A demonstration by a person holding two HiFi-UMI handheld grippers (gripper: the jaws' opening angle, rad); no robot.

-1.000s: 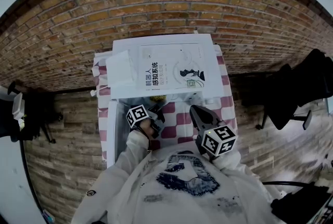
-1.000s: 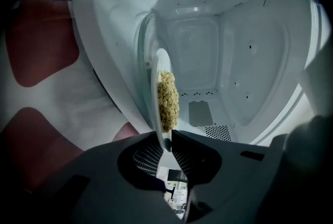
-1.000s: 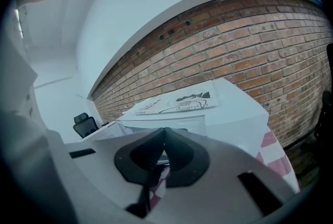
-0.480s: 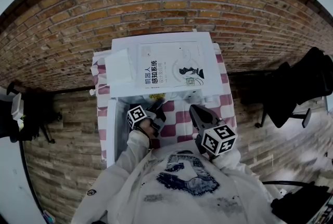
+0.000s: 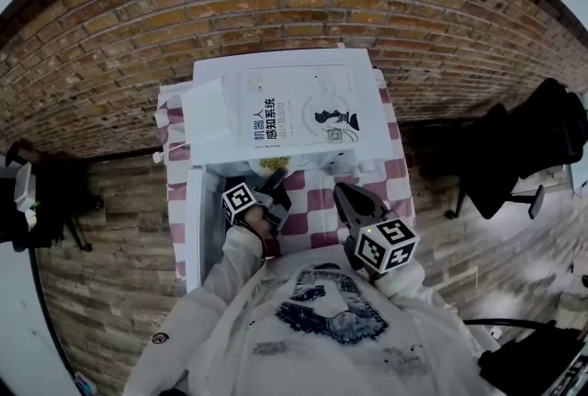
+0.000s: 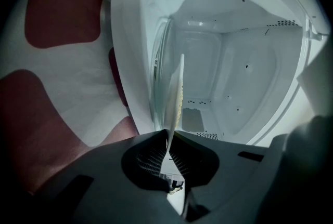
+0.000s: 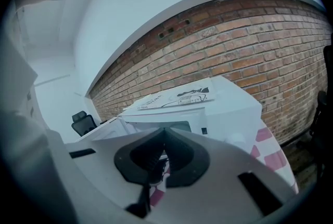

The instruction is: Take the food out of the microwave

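Left gripper view: left gripper (image 6: 169, 137), jaws just closing, now pinches the plate (image 6: 172, 94) rim; food (image 6: 180, 101) sits at the microwave (image 6: 260, 62) mouth. Right gripper (image 7: 164, 132) idles right, jaws together, empty. Extraction step; next, likely draw the plate level, nearward.

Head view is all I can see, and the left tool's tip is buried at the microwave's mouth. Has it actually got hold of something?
Observer: Yes. In the left gripper view the left tool has just been closing its jaws and now pinches the thin rim of a white plate.
Operator: Anything else in there?
Observer: Past the plate I see only the microwave's cavity, white walls and no second dish.
Operator: And the other tool?
Observer: The right gripper view shows the right tool shut, nothing between its jaws.
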